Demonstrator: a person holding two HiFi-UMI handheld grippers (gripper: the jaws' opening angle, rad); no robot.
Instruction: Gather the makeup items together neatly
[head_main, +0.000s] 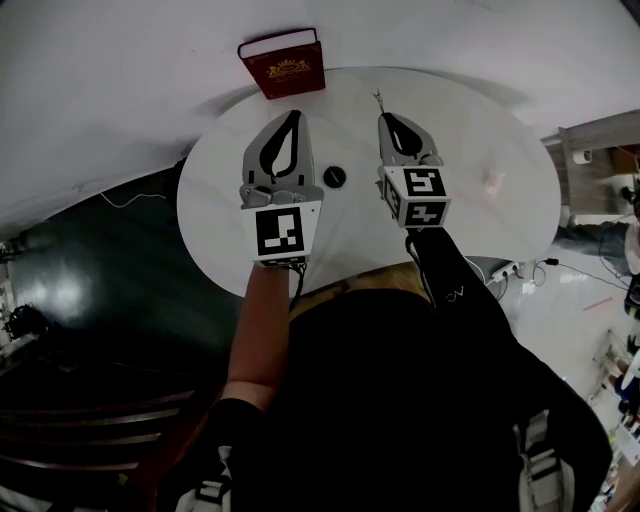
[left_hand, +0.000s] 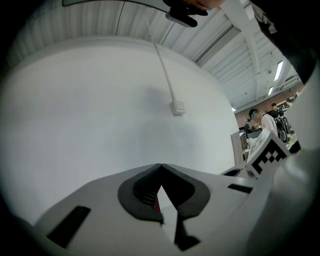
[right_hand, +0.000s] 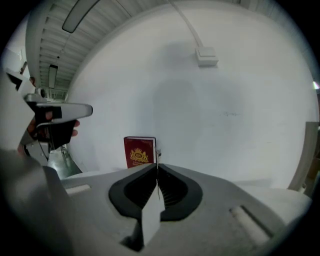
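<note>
A round white table stands against a white wall. A red box with a gold crest stands upright at the table's far edge. A small black round item lies on the table between my two grippers. My left gripper hangs over the table with its tips together; only a red sliver shows in the gap behind them. My right gripper is shut on a thin wiry item that pokes out past its tips, to the right of the red box.
A faint pinkish item lies on the table's right part. The dark floor lies left of the table, and cables at its right. A hand holding a device shows at the left of the right gripper view.
</note>
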